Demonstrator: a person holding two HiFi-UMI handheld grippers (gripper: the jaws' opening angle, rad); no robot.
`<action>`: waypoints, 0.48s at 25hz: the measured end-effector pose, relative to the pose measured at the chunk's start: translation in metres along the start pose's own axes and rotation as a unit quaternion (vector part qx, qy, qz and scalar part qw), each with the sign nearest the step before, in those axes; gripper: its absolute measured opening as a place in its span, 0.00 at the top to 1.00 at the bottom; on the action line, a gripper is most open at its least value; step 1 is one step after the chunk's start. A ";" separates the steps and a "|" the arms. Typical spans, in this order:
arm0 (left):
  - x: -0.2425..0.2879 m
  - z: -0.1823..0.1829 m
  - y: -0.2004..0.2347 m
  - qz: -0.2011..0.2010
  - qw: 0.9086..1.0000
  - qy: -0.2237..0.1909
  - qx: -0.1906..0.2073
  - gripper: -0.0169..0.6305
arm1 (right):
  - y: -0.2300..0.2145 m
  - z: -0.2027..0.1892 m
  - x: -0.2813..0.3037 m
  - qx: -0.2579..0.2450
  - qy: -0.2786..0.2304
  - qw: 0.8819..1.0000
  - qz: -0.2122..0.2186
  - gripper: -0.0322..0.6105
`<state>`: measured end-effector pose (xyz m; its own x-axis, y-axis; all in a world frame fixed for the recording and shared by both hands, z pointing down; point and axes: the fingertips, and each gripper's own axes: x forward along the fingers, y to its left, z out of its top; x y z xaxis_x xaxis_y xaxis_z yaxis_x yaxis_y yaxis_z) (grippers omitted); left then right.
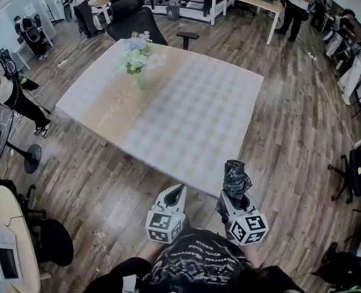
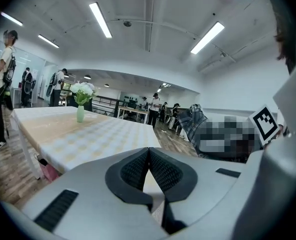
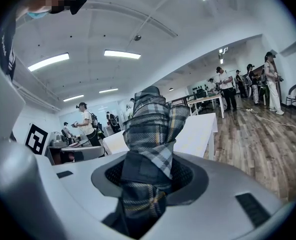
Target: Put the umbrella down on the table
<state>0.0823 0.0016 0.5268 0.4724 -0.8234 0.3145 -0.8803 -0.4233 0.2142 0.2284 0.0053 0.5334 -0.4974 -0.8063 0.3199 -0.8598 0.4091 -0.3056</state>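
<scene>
Head view: right gripper (image 1: 234,199), lower right of centre, clamped a folded plaid umbrella (image 1: 236,178) that stood upright just short of the table (image 1: 195,124) near edge. Left gripper (image 1: 176,192) beside it, empty. Flower vase (image 1: 137,58) sat upper left, well apart.

Left gripper view: jaws met, nothing between them.

Right gripper view: pads pinched the cloth bundle at centre frame. The grip looked to be on loose fabric, so it might slip or unfurl. Let go this early, the umbrella would likely miss the tabletop and fall to the floor.
</scene>
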 end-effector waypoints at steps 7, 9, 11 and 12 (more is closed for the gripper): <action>0.048 0.039 0.083 -0.015 1.000 0.004 0.013 0.94 | 0.004 0.025 0.084 0.016 -0.001 0.999 -0.031 0.66; 0.061 0.053 0.111 -0.020 1.000 0.003 0.015 0.94 | 0.008 0.035 0.110 0.017 -0.002 0.999 -0.041 0.66; 0.074 0.067 0.137 -0.027 0.999 -0.001 0.021 0.94 | 0.011 0.045 0.137 0.016 -0.005 0.998 -0.052 0.66; 0.080 0.074 0.150 -0.029 0.999 -0.004 0.024 0.94 | 0.013 0.050 0.149 0.014 -0.008 0.998 -0.058 0.66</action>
<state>-0.0148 -0.1556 0.5161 0.5230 -0.7995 0.2956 -0.8523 -0.4881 0.1879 0.1491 -0.1308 0.5319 -0.3935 -0.8540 0.3404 -0.9076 0.3019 -0.2918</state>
